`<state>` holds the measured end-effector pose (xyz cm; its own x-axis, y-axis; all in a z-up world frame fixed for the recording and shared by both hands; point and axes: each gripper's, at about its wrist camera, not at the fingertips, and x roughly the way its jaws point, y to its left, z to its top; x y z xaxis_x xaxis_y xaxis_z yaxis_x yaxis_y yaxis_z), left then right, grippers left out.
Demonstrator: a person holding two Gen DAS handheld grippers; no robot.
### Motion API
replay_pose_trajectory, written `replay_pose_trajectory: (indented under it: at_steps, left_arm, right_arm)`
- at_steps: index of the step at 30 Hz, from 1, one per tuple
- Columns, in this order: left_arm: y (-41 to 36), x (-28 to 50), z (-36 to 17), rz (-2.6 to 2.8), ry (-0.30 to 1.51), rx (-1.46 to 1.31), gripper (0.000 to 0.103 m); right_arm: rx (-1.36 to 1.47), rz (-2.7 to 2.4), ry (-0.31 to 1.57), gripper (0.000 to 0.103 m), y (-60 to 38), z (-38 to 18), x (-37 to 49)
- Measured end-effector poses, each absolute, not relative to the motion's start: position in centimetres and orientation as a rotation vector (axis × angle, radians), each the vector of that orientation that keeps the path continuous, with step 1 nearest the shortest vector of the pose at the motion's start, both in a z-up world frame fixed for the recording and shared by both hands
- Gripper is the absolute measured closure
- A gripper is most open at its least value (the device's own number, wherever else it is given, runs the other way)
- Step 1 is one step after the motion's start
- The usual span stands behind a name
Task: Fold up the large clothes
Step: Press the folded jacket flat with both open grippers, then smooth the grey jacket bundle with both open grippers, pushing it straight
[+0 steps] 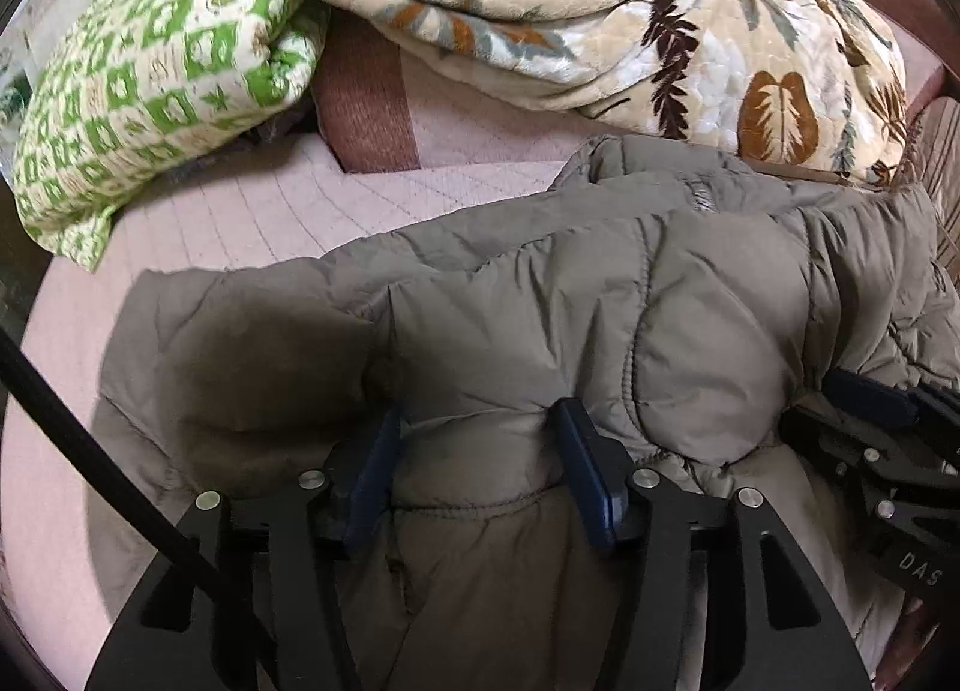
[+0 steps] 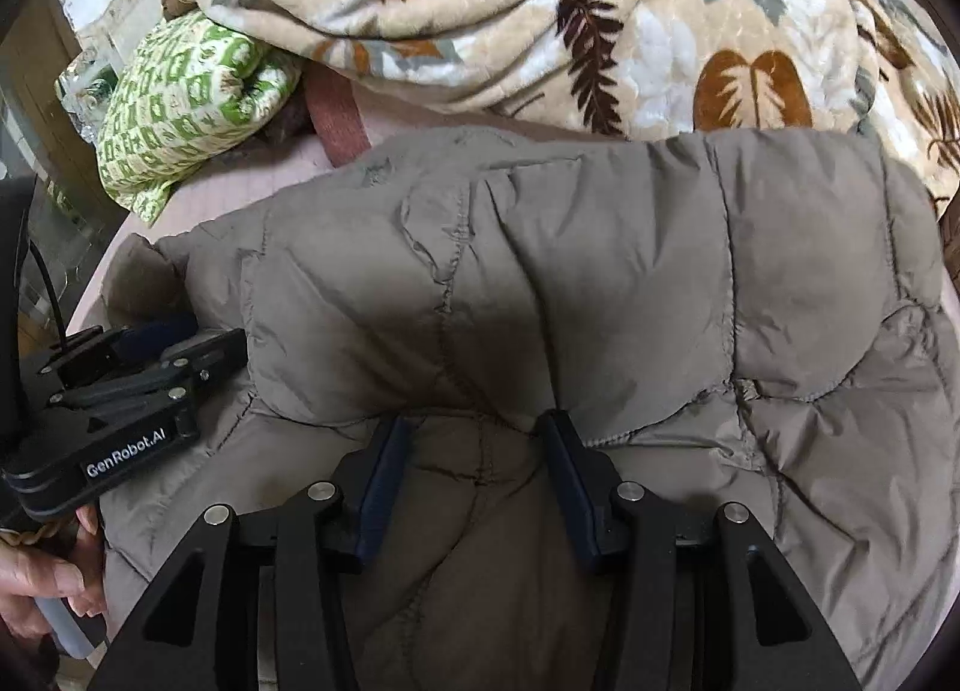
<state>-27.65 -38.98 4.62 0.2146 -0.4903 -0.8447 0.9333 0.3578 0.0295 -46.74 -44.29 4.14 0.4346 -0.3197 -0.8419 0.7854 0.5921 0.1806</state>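
Note:
A puffy grey-brown quilted jacket (image 1: 540, 301) lies folded over itself on a pink quilted bed cover (image 1: 252, 211). My left gripper (image 1: 480, 439) points down at the jacket's near edge. Its blue pads straddle a bulge of the padding, with the jaws standing apart and loose around it. It also shows at the left of the right wrist view, where a hand (image 2: 42, 577) holds its handle. My right gripper (image 2: 474, 433) sits further right on the jacket (image 2: 600, 271), with its pads closed on the edge of the folded-over layer. The right gripper (image 1: 888, 397) shows at the right edge of the left wrist view.
A heaped beige blanket with a leaf print (image 1: 600, 13) fills the back of the bed, touching the jacket's far edge. A green and white patterned pillow (image 1: 150, 85) lies at the back left. A brown-red strip of cloth (image 1: 372, 109) sits between them.

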Motion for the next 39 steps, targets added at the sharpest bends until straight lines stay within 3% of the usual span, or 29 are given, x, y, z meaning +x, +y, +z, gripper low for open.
replay_pose_trajectory:
  at_steps: [9, 15, 21, 27, 39]
  left_arm:
    - [-39.7, -27.3, 4.7, -1.02, 0.917, 0.612, 0.046]
    - [-32.9, -29.1, 9.1, -1.079, 0.796, 0.517, 0.046]
    - [-25.6, -30.6, 10.1, -1.074, 0.723, 0.479, 0.046]
    - [-21.8, -30.8, 9.2, -1.026, 0.704, 0.439, 0.046]
    - [-23.1, -29.0, 3.9, -1.03, 0.783, 0.422, 0.043]
  right_arm:
    - [0.666, -0.772, 0.909, 0.051, -45.1, 4.3, -45.8]
    - [0.644, -0.747, 0.763, 0.05, -40.7, 9.0, -50.1]
    - [0.611, -0.778, 0.661, 0.05, -35.1, 10.5, -56.3]
    - [0.646, -0.85, 0.597, 0.049, -33.2, 9.1, -60.3]
    - [0.703, -0.821, 0.698, 0.044, -35.6, 4.1, -59.4]
